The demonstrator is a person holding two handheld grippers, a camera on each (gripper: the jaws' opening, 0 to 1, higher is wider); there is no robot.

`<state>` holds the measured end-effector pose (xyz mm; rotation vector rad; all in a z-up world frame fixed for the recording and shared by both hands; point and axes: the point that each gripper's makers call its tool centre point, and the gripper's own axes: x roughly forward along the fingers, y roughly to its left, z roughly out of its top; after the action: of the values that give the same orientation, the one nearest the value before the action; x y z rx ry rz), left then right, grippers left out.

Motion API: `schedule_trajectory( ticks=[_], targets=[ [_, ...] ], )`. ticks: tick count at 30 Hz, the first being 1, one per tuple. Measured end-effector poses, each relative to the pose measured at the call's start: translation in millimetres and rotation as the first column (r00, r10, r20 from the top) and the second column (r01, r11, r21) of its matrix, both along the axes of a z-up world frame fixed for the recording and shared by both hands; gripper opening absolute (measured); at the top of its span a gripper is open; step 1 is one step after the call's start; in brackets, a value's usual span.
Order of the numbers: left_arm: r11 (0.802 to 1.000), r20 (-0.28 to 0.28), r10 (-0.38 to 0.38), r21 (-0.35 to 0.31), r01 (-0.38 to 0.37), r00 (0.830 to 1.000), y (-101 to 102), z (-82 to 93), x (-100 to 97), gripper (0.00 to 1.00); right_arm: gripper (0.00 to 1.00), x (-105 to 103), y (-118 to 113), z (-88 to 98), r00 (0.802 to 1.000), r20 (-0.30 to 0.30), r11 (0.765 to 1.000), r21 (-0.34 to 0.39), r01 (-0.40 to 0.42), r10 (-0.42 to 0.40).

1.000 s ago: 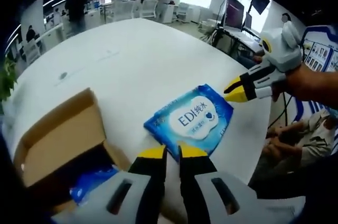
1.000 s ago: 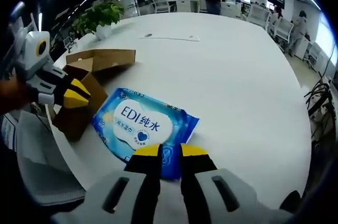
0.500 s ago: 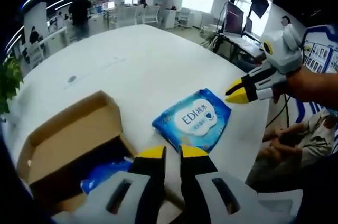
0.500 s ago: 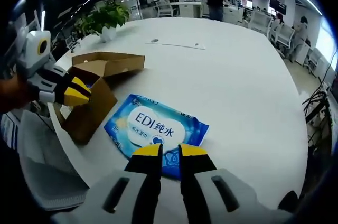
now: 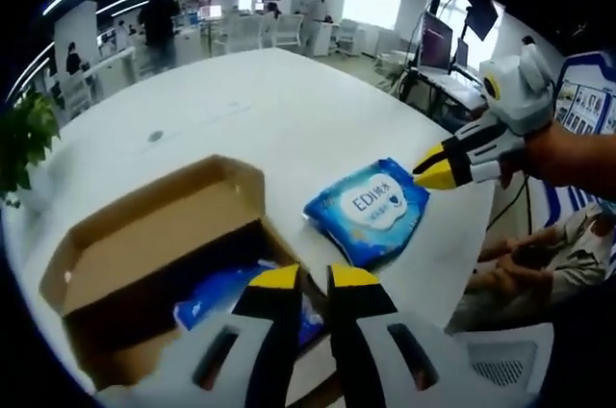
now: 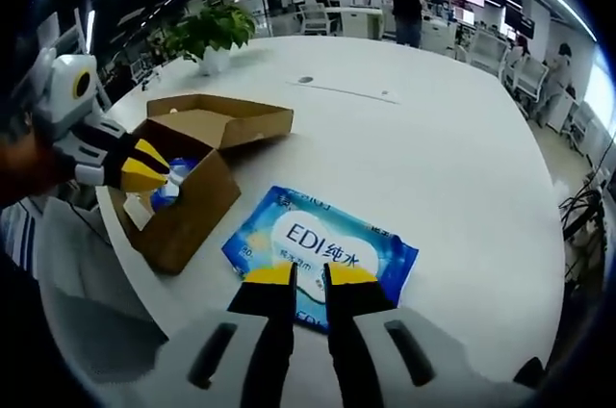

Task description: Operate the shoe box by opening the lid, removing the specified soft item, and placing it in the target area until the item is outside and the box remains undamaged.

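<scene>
Left gripper [image 5: 305, 278]: yellow-tipped jaws nearly together, a thin gap between them, holding nothing; poised above the near edge of the shoe box [image 5: 144, 264]. In the right gripper view it enters from the left [image 6: 144, 169], tips over the box opening.
Shoe box: brown cardboard, lid folded back, open; sits near the table [image 5: 250, 100] edge. Inside, a blue packet [image 5: 226, 297], partly hidden; its print is unreadable.
Wipes pack [image 5: 369, 210]: blue soft pack lying flat on the white table, outside the box, just beside it. White label reads "EDI" plus Chinese characters.
Right gripper [image 6: 297, 276]: jaws narrow, empty, hovering over the pack's near edge. In the left gripper view it comes in from the right [image 5: 430, 169], tips beside the pack's far corner.
Plant [image 6: 204, 31]: potted, at the table's far edge.
</scene>
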<state>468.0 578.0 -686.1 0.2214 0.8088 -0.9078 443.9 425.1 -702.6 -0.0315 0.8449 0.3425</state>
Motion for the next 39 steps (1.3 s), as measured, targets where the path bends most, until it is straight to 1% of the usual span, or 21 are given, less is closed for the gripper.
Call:
schedule_trajectory(
  ticks=[6, 11, 18, 27, 35, 39],
  targets=[
    [1.0, 0.004, 0.02, 0.001, -0.02, 1.0, 18.3, 2.0, 2.7, 0.07, 0.09, 4.8, 18.4, 3.9, 1.0, 0.006, 1.0, -0.002, -0.023, 0.023],
    [0.999, 0.004, 0.047, 0.009, -0.047, 0.999, 36.4, -0.7, 5.8, 0.07, 0.09, 8.3, 35.9, 6.0, 0.999, 0.01, 0.999, 0.0, -0.047, 0.047],
    [0.997, 0.001, 0.076, 0.02, -0.076, 0.997, 54.6, -4.5, 7.3, 0.07, 0.09, 11.2, 52.0, 6.6, 0.997, 0.01, 0.997, -0.001, -0.071, 0.071],
    [0.995, 0.0, 0.101, 0.029, -0.101, 0.995, 67.6, -7.6, 10.7, 0.08, 0.09, 16.4, 64.8, 5.9, 0.995, 0.007, 0.995, 0.001, -0.097, 0.097],
    [0.989, -0.008, 0.139, 0.056, -0.138, 0.99, 85.9, -18.3, 18.7, 0.08, 0.09, 19.0, 73.6, 6.0, 0.993, 0.005, 0.993, 0.003, -0.115, 0.115],
    [0.985, -0.017, 0.156, 0.073, -0.155, 0.988, 93.4, -27.5, 23.6, 0.08, 0.09, 19.3, 76.3, 5.3, 0.993, 0.002, 0.993, 0.004, -0.12, 0.12]
  ],
)
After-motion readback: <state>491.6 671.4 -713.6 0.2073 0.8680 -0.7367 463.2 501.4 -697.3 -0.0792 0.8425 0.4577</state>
